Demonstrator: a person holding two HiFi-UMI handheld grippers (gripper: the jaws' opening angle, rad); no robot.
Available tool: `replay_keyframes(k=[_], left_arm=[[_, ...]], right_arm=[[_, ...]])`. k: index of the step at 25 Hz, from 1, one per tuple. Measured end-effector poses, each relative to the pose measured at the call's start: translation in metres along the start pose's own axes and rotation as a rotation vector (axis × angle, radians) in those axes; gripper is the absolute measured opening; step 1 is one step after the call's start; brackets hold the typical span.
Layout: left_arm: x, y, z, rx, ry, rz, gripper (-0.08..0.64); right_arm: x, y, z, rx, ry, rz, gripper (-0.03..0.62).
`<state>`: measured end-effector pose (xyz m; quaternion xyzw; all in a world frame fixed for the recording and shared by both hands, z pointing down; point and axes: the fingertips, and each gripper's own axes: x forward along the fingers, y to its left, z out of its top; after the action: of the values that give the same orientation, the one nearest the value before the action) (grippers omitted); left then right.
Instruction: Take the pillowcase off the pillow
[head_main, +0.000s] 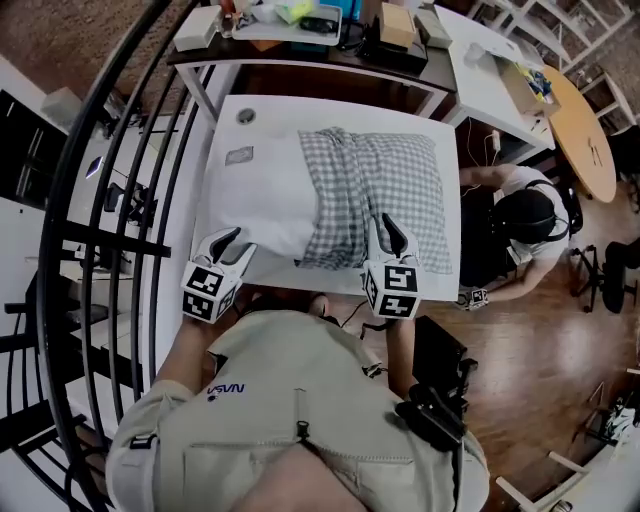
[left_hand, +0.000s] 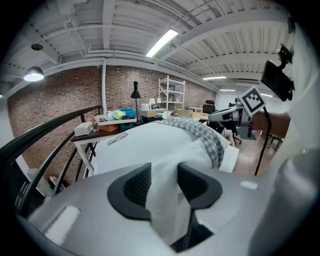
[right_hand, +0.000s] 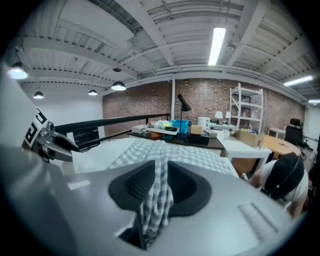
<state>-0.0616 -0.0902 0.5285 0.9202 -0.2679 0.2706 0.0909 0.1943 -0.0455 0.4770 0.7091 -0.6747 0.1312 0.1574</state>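
Shirt (head_main: 330, 400) print, upside-down, seems to read NASA. Left gripper (head_main: 233, 243) clamps the bare pillow (head_main: 260, 195) at 7 o'clock. Right gripper (head_main: 390, 235) pinches the pillowcase (head_main: 400, 180), bunched toward 3 o'clock and hiding the pillow's rest.

Hidden, cropped, or too small to name

In the head view the person's torso (head_main: 300, 400) covers both hands and the near edge of the counter (head_main: 330, 110). Much of the pillow (head_main: 270, 200) lies unseen inside the checked pillowcase (head_main: 400, 190). The pillow's white cloth drops out of sight into the left claw (left_hand: 164, 172), and checked cloth does the same in the right claw (right_hand: 161, 175). A round grey thing (head_main: 246, 116) on the counter is too small to name.
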Motion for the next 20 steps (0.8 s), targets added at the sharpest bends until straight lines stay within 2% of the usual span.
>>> replay_keyframes(k=[3, 5, 7, 10, 13, 14, 16, 17, 20], left_arm=[[-0.006, 0.006, -0.004, -0.026, -0.009, 0.025, 0.195], [-0.01, 0.004, 0.006, 0.003, -0.026, 0.0, 0.204], [-0.014, -0.001, 0.021, 0.072, -0.017, -0.077, 0.207], [-0.017, 0.002, 0.032, 0.178, 0.056, -0.207, 0.218], [-0.014, 0.02, 0.027, 0.232, 0.184, -0.272, 0.244], [-0.015, 0.027, 0.028, 0.232, 0.196, -0.298, 0.242], [-0.019, 0.042, 0.044, 0.183, 0.14, -0.341, 0.189], [-0.02, 0.051, 0.056, 0.141, 0.089, -0.348, 0.189], [-0.005, 0.074, 0.087, 0.054, -0.047, -0.292, 0.211]], right_arm=[[0.018, 0.004, 0.014, -0.02, -0.01, 0.016, 0.08], [0.03, 0.007, 0.025, -0.038, -0.013, 0.012, 0.08], [0.041, 0.01, 0.037, -0.05, -0.014, -0.004, 0.08], [0.054, 0.017, 0.056, -0.076, -0.011, -0.032, 0.08], [0.067, 0.023, 0.073, -0.115, -0.007, -0.041, 0.08], [0.071, 0.026, 0.077, -0.13, -0.004, -0.039, 0.08], [0.078, 0.03, 0.081, -0.156, 0.002, -0.033, 0.08], [0.082, 0.031, 0.083, -0.168, 0.003, -0.03, 0.08], [0.098, 0.026, 0.087, -0.2, 0.019, -0.015, 0.08]])
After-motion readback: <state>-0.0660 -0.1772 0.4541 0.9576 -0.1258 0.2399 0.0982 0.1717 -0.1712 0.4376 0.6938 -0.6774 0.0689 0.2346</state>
